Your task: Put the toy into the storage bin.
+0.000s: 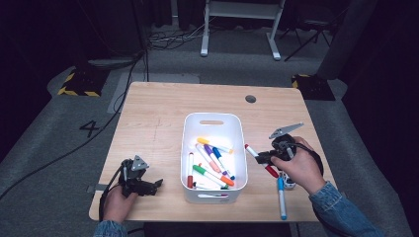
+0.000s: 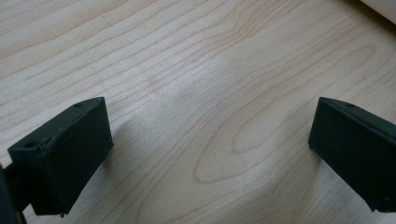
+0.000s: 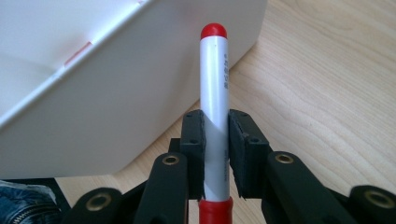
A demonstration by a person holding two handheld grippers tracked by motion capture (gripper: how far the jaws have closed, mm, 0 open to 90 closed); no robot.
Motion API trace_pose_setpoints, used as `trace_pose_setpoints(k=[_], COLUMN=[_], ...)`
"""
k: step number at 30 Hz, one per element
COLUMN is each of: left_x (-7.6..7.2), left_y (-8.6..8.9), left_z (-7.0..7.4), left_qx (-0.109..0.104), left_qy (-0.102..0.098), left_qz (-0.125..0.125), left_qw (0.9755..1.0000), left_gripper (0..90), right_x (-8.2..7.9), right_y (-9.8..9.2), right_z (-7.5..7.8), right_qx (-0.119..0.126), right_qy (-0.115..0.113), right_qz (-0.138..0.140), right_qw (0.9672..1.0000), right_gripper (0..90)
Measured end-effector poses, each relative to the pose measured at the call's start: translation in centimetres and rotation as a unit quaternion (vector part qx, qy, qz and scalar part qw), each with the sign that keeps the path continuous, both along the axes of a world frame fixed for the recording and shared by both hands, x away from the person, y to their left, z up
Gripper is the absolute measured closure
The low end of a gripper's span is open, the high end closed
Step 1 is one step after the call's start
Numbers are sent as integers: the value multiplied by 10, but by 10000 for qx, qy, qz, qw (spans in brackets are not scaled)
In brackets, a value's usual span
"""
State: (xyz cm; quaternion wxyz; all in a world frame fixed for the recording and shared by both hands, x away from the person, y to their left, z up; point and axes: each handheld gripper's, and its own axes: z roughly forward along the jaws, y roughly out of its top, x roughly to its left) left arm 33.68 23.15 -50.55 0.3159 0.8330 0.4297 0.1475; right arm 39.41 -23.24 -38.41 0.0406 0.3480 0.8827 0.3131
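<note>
Right hand-held gripper (image 3: 215, 140) clamps the white-barrelled, red-capped plastic marker (image 3: 215, 84) mid-barrel, just beside the white plastic bin (image 1: 237, 148), above the light wooden counter (image 1: 158, 123). Risk: that smooth barrel could pivot and clip the rim. Left hand-held gripper (image 2: 205, 154) gapes wide, holding nothing.

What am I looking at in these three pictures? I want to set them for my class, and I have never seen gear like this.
A person sits at a wooden table and holds a hand tool with two black jaws in each hand. One picture looks down from above; the other two come from small cameras riding on the tools. The right gripper is shut on a red marker, lifted beside a white bin that holds many coloured markers. The left gripper rests open over bare wood. A blue marker lies on the table near the right hand.
</note>
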Motion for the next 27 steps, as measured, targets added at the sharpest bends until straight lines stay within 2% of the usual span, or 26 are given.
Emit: trace_pose_setpoints(k=[9,10,16,23,27], left_x=[0,0,-1,0,0], left_y=[0,0,1,1,1], left_z=[0,0,0,0,0], left_qx=[-2,3,19,21,-3], left_qy=[1,-1,-29,-26,-8], left_qz=[1,-6,25,11,-8], left_qw=[10000,10000,10000,10000,10000], left_gripper=[0,0,0,0,0], right_x=[-7,-7,-12,-13,-17], right_y=[0,-1,2,15,33], right_z=[23,24,39,51,63], right_qx=[225,199,400,542,610], right_qy=[-51,-86,-152,-175,-189], right_qz=[34,77,168,331,548], right_qw=[9997,9997,9989,9978,9965], right_gripper=[772,771,772,772,771])
